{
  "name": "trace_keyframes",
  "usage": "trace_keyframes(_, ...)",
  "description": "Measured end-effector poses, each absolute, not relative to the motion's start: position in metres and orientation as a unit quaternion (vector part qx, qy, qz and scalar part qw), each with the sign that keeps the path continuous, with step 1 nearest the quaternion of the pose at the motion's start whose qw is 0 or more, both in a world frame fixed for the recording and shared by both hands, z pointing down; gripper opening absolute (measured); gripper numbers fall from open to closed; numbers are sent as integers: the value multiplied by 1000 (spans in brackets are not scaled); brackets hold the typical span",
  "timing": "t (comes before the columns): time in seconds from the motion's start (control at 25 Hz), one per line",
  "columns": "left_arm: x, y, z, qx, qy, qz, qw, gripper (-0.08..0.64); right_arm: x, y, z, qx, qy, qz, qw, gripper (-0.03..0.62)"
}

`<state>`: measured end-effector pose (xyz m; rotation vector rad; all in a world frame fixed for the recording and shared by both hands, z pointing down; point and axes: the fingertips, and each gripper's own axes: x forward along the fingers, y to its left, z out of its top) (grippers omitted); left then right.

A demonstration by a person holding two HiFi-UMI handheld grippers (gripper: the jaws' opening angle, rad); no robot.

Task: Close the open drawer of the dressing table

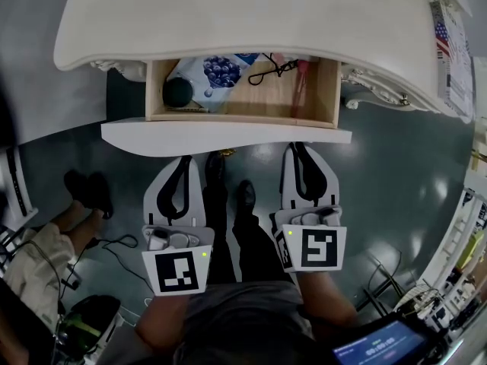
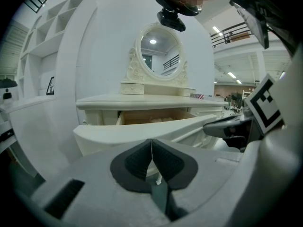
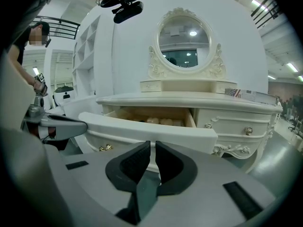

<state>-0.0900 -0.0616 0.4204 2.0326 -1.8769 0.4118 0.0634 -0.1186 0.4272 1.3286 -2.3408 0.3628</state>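
Drawer (image 1: pixel 228 136): pulled out of desk (image 1: pixel 243 14), front panel just ahead of both tongs | Contents: blueberry-print pack (image 1: pixel 215 73), black round object (image 1: pixel 178 93), black cord (image 1: pixel 272 69) | Left tongs (image 1: pixel 185 160): jaws pressed together, empty | Right tongs (image 1: pixel 298 147): jaws drawn to a thin slit, empty

**Cream, Pale Wood and Black Squares**

The dressing table (image 1: pixel 228 21) is showing cream white all over, while its open drawer (image 1: pixel 243 106) is glowing pale wood inside. There a pack (image 1: pixel 217 74) is displaying printed blueberries on white and blue (a black round thing (image 1: pixel 179 92) lies beside it). The left gripper (image 1: pixel 185 162) and right gripper (image 1: pixel 298 149) are wearing light grey, their cubes carrying black-and-white square markers. The floor (image 1: pixel 396 173) is shining dark grey-green.
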Motion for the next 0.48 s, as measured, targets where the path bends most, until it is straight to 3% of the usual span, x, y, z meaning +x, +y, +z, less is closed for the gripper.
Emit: trace_keyframes(0.48, -91, -77, 417, 723, -654, 146, 168, 17, 61, -132, 427, 479, -841, 131, 215, 17)
